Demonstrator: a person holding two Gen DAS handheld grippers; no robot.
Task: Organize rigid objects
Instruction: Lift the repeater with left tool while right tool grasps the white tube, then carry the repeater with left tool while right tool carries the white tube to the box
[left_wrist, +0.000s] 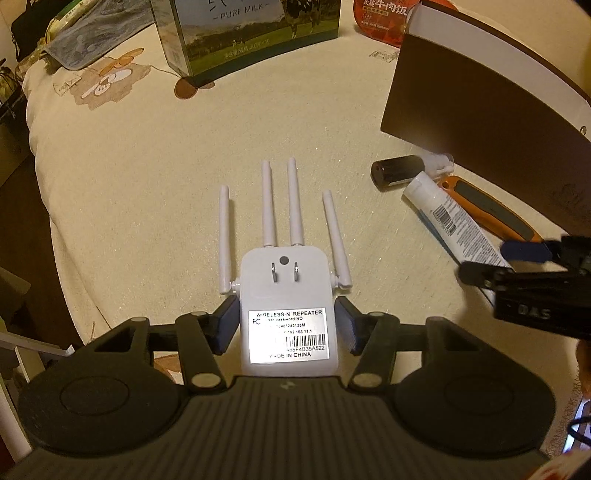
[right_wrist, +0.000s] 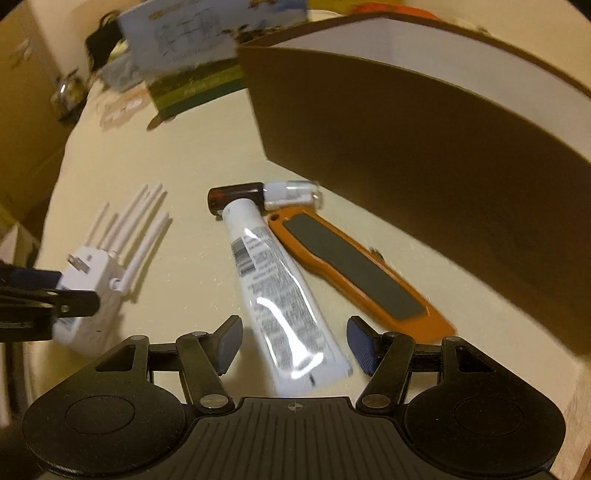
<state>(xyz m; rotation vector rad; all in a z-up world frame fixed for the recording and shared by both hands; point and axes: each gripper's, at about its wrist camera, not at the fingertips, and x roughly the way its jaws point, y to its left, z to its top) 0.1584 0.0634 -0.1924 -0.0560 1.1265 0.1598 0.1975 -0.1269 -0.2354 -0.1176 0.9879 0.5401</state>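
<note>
While the left gripper sits clamped on the white plastic plug-in repeater with four slim antennas, blue pads pressed to both its flanks, the risk there is plain: the casing is smooth and the hold is low on the body, so a tilt could let it slide out, and those thin antennas would take the knock on the cream tablecloth.

Over to the right gripper, jaws apart, straddling the crimped tail of the white squeeze tube without pressing it. The picture is smeared, so this hand looks to be on the move. The tube lies touching the orange utility knife with the dark grip inlay, and its cap end touches the small dark-brown bottle with a white cap. Close carelessly and the knife gets nudged or the bottle rolls off. The tall brown open box stands close behind.

Writing now: the repeater's sticker reads "WIRELESS-N REPEATER", "FC", "MADE IN CHINA", with a barcode. The green carton says "PURE MILK". The tube's print is too blurred to read.
</note>
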